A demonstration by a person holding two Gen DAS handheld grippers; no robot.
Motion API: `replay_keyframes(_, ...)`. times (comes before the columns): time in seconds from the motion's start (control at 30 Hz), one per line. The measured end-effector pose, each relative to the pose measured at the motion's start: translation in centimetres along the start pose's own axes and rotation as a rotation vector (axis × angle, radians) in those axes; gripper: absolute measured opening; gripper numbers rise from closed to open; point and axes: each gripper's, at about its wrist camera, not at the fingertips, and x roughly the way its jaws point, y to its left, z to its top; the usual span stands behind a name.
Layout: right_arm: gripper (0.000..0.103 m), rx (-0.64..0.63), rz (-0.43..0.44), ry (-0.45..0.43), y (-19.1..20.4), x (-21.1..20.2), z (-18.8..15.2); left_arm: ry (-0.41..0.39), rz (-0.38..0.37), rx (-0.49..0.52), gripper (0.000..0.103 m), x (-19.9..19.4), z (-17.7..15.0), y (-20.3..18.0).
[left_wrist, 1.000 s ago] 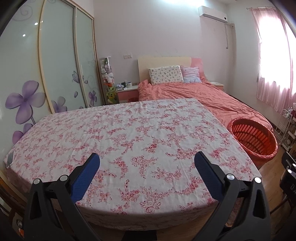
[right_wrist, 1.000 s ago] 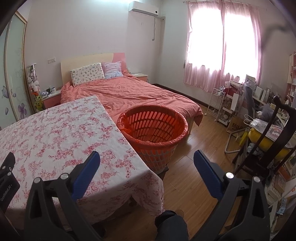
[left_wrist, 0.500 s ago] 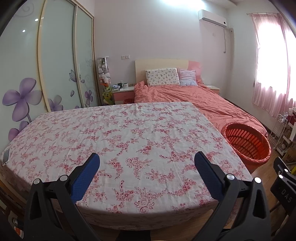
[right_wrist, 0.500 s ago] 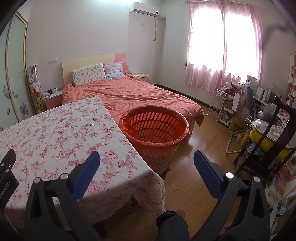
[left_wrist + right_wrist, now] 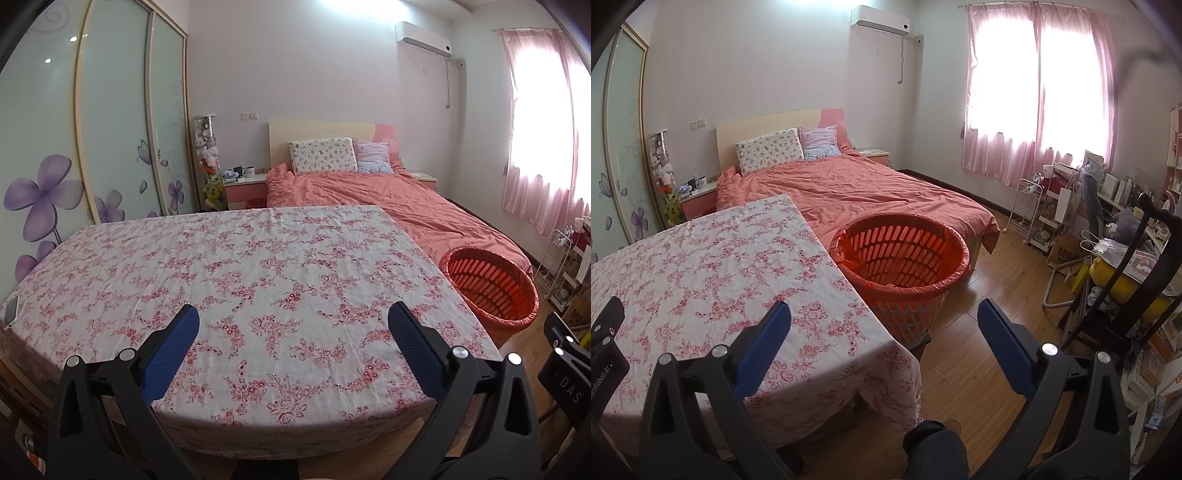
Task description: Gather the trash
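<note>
— What's out on the left?
— A phone (image 5: pixel 10 312) lies at the table's edge, well left of the left gripper (image 5: pixel 293 325). Its jaws are spread wide, holding nothing, above the flowered tablecloth (image 5: pixel 258 280).
— And the trash basket?
— The orange basket (image 5: pixel 491 286) stands on the floor well right of those jaws, against the table's right edge.
— The right gripper (image 5: pixel 884 325)?
— Spread wide too, and empty. The basket (image 5: pixel 901 258) sits ahead between its jaws, the bed (image 5: pixel 857 192) beyond, a chair (image 5: pixel 1137 280) off to the right.
</note>
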Motion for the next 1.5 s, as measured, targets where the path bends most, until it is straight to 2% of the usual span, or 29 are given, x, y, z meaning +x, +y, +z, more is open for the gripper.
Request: replay_keyframes(1.5,0.099,-0.002,-0.001,-0.001,0.16,0.02,-0.02,0.015,-0.003,-0.008,0.101,0.17,-0.38,0.00)
